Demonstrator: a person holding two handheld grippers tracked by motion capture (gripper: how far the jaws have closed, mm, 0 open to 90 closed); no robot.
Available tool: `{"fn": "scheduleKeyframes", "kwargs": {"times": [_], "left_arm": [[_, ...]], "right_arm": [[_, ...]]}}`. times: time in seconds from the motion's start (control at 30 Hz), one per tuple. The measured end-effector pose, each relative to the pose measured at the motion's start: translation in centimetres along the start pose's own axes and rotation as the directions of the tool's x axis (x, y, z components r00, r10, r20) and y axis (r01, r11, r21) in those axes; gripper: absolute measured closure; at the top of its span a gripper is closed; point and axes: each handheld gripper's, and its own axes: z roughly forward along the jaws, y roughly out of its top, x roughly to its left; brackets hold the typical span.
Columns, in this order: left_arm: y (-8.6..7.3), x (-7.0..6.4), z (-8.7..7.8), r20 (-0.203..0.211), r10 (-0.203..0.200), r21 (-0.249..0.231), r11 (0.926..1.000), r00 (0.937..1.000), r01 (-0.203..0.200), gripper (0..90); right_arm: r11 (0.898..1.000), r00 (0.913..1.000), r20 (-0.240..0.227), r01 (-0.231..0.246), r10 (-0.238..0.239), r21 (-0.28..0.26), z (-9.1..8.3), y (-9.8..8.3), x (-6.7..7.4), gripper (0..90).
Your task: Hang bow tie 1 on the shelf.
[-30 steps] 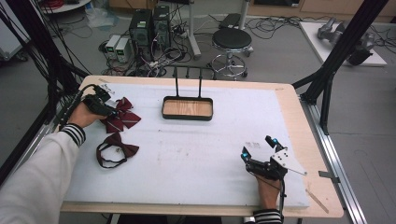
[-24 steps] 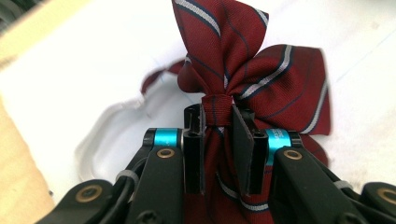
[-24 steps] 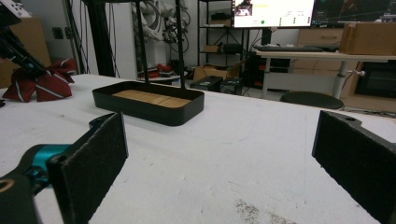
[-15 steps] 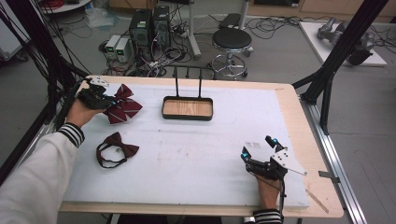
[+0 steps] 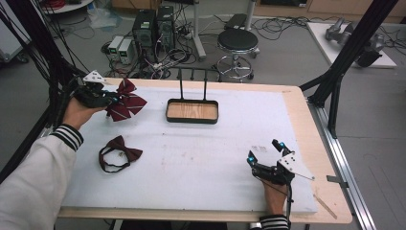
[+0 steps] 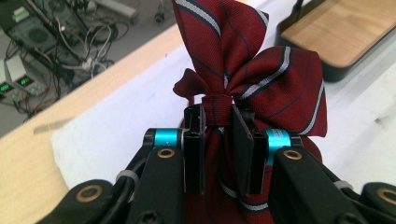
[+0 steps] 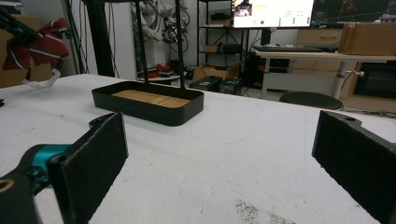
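Note:
A dark red striped bow tie (image 5: 125, 100) hangs lifted above the table's far left corner, and my left gripper (image 5: 114, 98) is shut on it. In the left gripper view the two black pads pinch the knot of the bow tie (image 6: 219, 100), whose striped wings spread above them. A second, plain dark red bow tie (image 5: 119, 152) with its strap lies flat on the white mat at the left. My right gripper (image 5: 264, 152) rests near the front right of the mat, open and with nothing between its pads (image 7: 93, 161). The lifted bow tie (image 7: 39, 46) also shows far off in the right gripper view.
A black tray with a wooden floor (image 5: 192, 111) and two upright rods stands at the back middle of the white mat (image 5: 206, 163). Beyond the table stand a stool (image 5: 237, 40), computers and cables on the floor. Black frame posts rise at both sides.
My left gripper has risen with the striped bow tie and carried it a little up and right. The right gripper and the plain bow tie have not moved.

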Motion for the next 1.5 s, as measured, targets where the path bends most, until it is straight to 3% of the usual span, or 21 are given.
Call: {"fn": "scheduleKeyframes", "kwargs": {"times": [0.2,0.37,0.63,1.23,1.5], "left_arm": [[1.3,-1.0,-0.4,0.030,0.017,-0.051,0.9986,0.9994,-0.015,75.1],[2.0,-1.8,-0.4,0.084,0.034,-0.096,0.9950,0.9959,-0.026,75.1],[3.7,-2.6,-0.6,0.124,0.058,-0.144,0.9887,0.9906,-0.040,75.1],[7.1,-5.2,0.5,0.214,0.120,-0.205,0.9759,0.9694,-0.075,75.0],[8.7,-5.9,1.0,0.229,0.131,-0.225,0.9713,0.9646,-0.079,75.1]], "right_arm": [[1.000,1.0000,0.000,0.001,-0.001,0.000,0.0,0.0,0.0,2.6],[1.000,1.0000,-0.001,-0.001,0.001,-0.001,0.0,0.0,0.0,2.5],[1.000,1.0000,-0.001,-0.001,0.001,-0.001,0.0,0.0,0.0,2.6],[1.000,1.0000,-0.002,0.000,0.000,0.000,0.0,0.0,0.0,2.6],[1.000,1.0000,-0.001,0.003,-0.003,-0.003,0.0,0.0,-0.1,2.5]]}}
